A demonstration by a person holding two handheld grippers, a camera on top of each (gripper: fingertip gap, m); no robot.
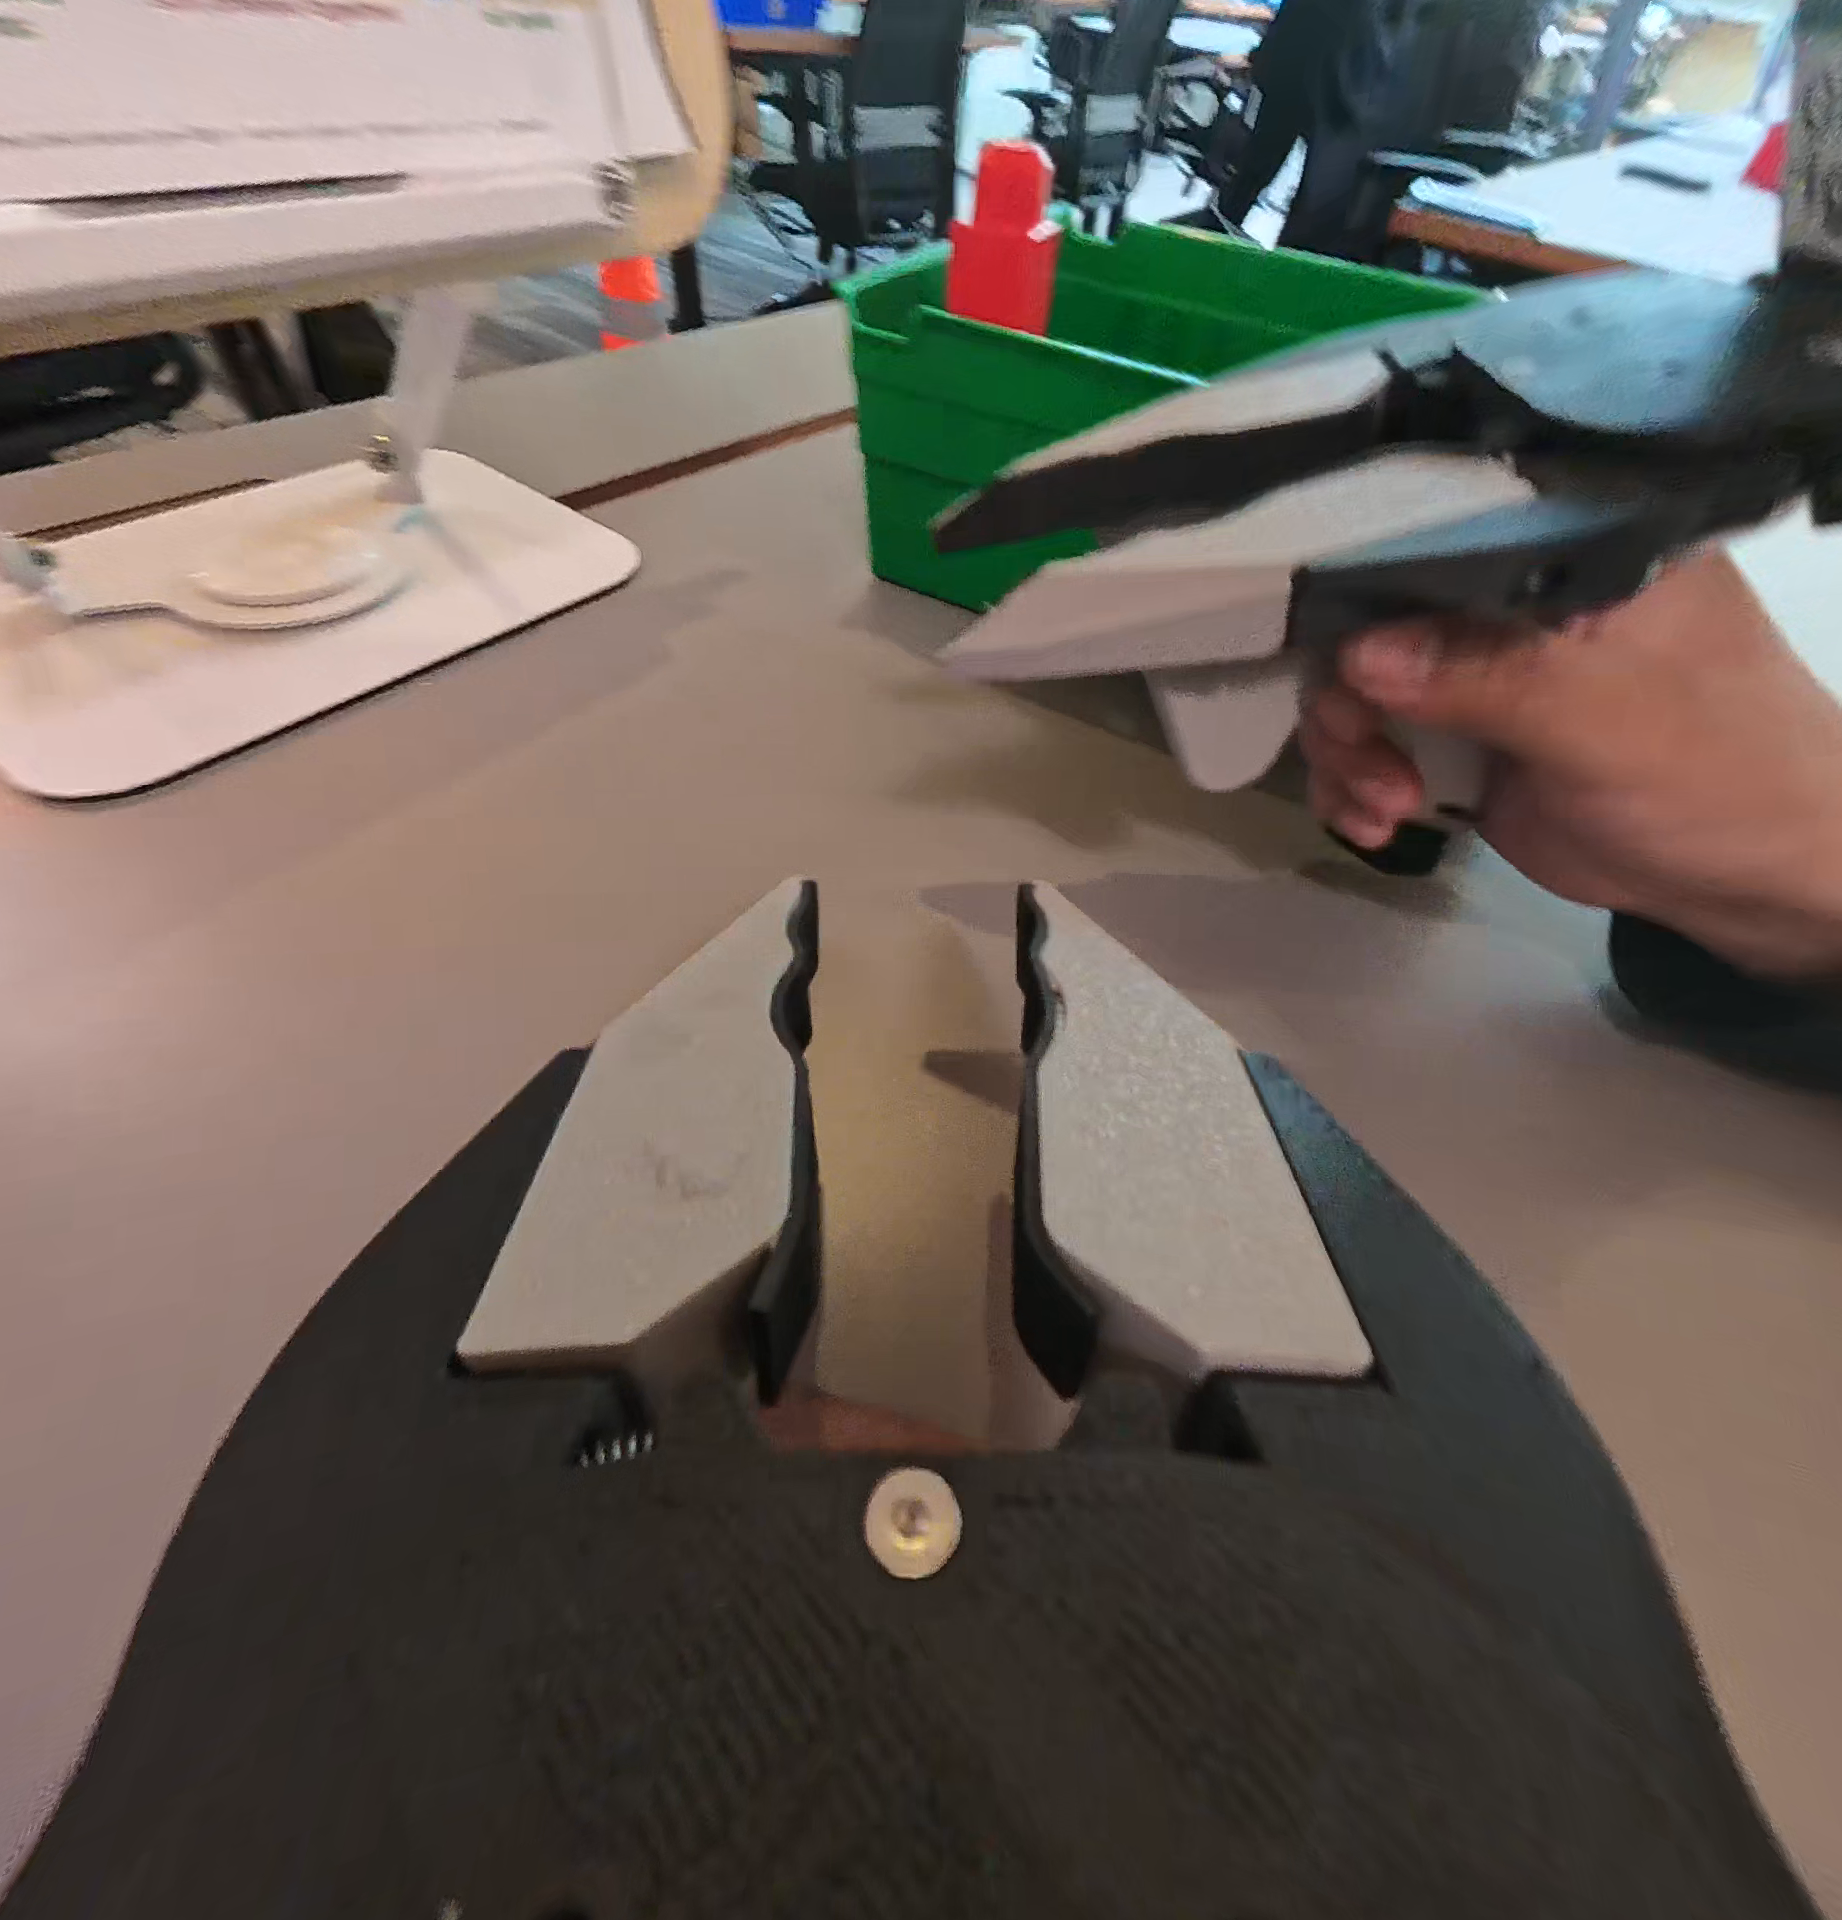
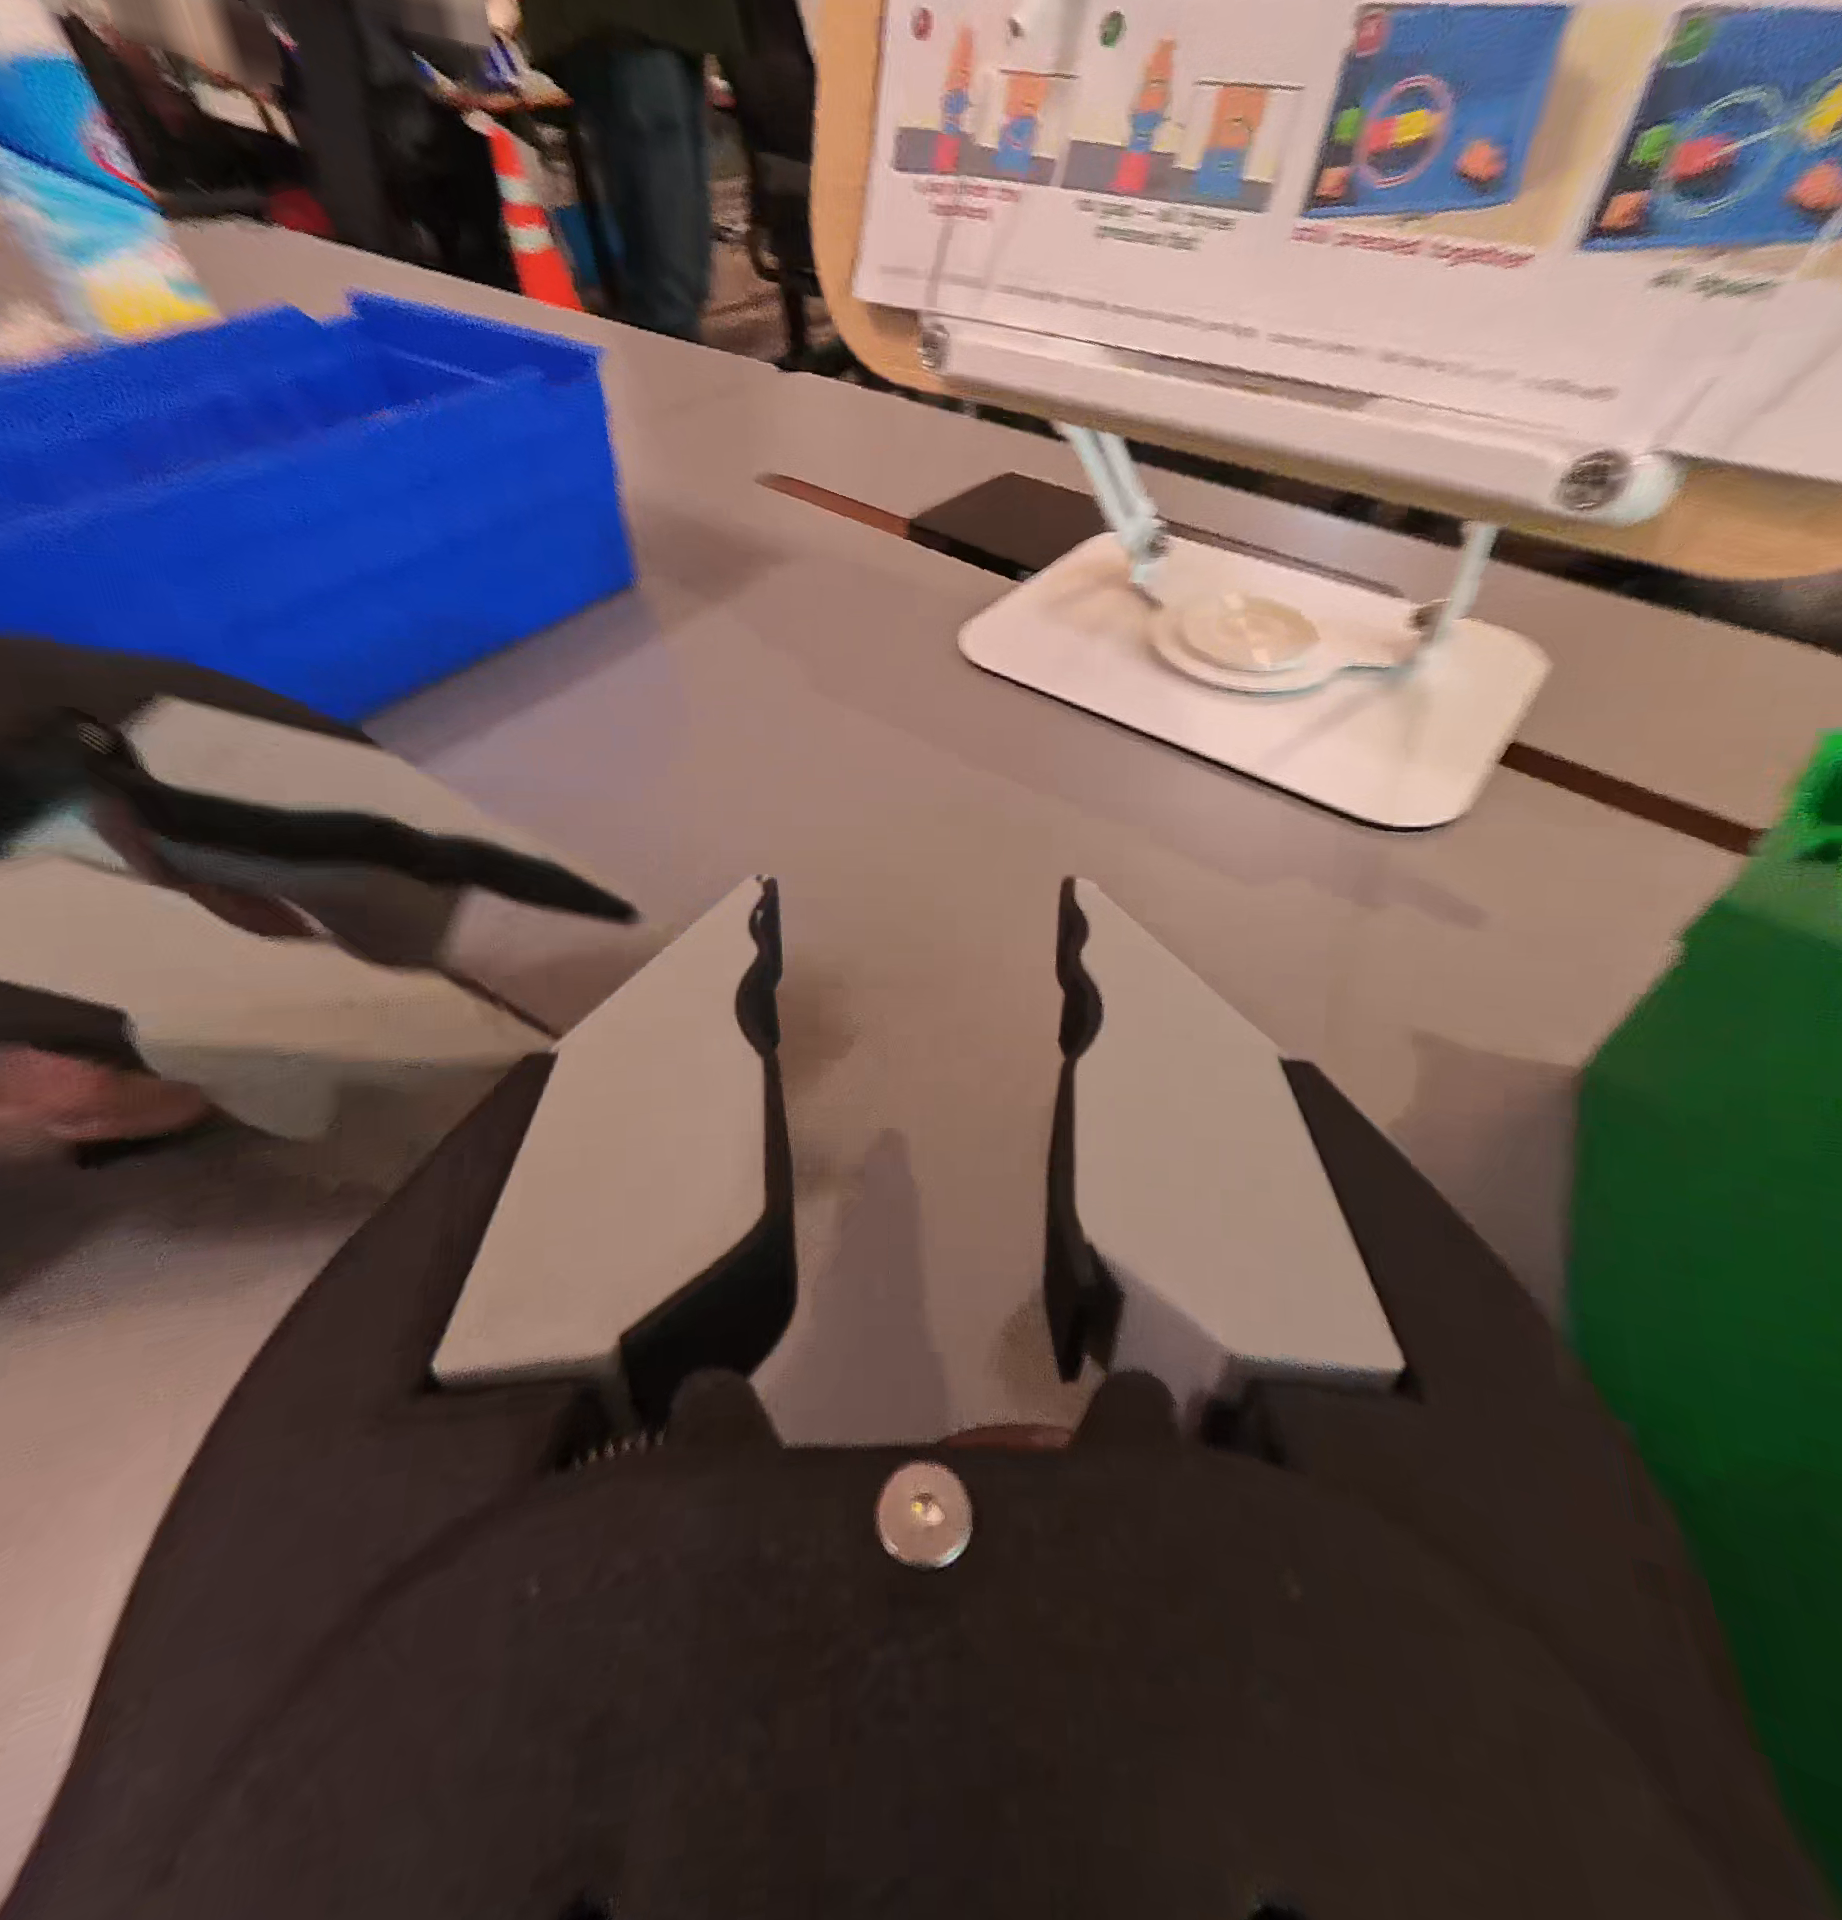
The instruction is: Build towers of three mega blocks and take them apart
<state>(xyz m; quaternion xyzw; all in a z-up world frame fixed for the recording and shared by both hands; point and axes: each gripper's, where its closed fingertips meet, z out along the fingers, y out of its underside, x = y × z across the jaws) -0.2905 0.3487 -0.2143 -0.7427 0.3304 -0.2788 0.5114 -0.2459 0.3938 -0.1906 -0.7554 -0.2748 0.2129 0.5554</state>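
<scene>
A red block tower point(image 1: 1003, 249) stands upright in a green bin point(image 1: 1010, 416) at the far side of the table. My left gripper point(image 1: 917, 904) is open and empty, low over the bare grey table point(image 1: 377, 987). My right gripper point(image 2: 919, 899) is open and empty too; it also shows in the left wrist view point(image 1: 948, 592), held by a hand in front of the green bin. The left gripper shows at the left of the right wrist view point(image 2: 584, 966). The green bin's corner point(image 2: 1727, 1195) is close on the right there.
A blue bin point(image 2: 293, 499) stands at the far left. A white stand point(image 2: 1260, 675) holds an instruction sheet point(image 2: 1364, 208) at the back of the table; it also shows in the left wrist view point(image 1: 273, 623). Chairs, an orange cone point(image 2: 532, 218) and people stand beyond the table. The red block tower point(image 1: 1003, 249) sits 20 cm or so from the ends of my right fingers.
</scene>
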